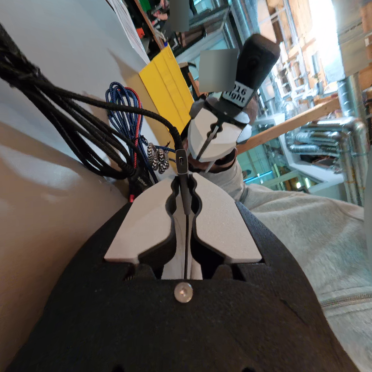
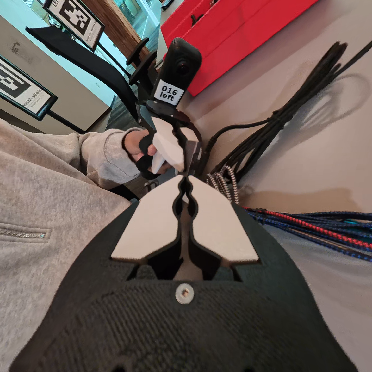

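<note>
Our left gripper (image 1: 184,179) is clamped on a light, limp black cable's (image 1: 80,112) stiff plug (image 1: 182,163); our right gripper (image 2: 185,178), nearly closed, pinches something thin.

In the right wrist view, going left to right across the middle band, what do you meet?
Grey sleeve → hand on the left gripper → black-and-white braided cable → black cable bundle.

Nearest the camera, the right gripper is shut on something thin, hard to identify here.
</note>
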Tool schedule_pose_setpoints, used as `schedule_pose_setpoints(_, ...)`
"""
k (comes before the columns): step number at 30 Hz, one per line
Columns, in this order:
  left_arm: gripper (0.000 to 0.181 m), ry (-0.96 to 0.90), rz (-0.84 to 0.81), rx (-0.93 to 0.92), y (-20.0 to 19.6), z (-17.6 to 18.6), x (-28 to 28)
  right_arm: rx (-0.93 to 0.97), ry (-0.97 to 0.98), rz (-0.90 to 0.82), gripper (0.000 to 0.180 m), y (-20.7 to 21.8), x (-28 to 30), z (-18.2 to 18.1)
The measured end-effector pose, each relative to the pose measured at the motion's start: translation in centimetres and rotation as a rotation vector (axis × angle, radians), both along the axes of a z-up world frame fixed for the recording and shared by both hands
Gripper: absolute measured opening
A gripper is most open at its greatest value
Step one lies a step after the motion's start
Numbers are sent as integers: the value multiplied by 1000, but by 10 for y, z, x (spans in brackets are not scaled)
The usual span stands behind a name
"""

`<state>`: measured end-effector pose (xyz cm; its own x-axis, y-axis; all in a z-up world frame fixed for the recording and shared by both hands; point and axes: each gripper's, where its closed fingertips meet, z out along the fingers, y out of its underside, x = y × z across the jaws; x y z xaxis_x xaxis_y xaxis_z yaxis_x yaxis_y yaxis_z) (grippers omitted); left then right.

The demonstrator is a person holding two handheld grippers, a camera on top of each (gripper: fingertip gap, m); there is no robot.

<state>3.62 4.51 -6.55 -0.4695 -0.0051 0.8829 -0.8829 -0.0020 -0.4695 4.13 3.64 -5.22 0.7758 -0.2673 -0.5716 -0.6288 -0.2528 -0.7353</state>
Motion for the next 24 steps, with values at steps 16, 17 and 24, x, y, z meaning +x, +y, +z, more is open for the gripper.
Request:
schedule_pose_setpoints(16, 11, -87, -110, 9, -12, 3, -20, 111, 213, 29, 10, 1, -2, -9)
schedule_pose_setpoints(17, 11, -80, -111, 6, -12, 3, -20, 105, 205, 36, 9, 1, -3, -9)
schedule_pose_setpoints(24, 11, -4, -100, -31, -10, 5, -16, 101, 181, 22, 9, -1, -1, -7)
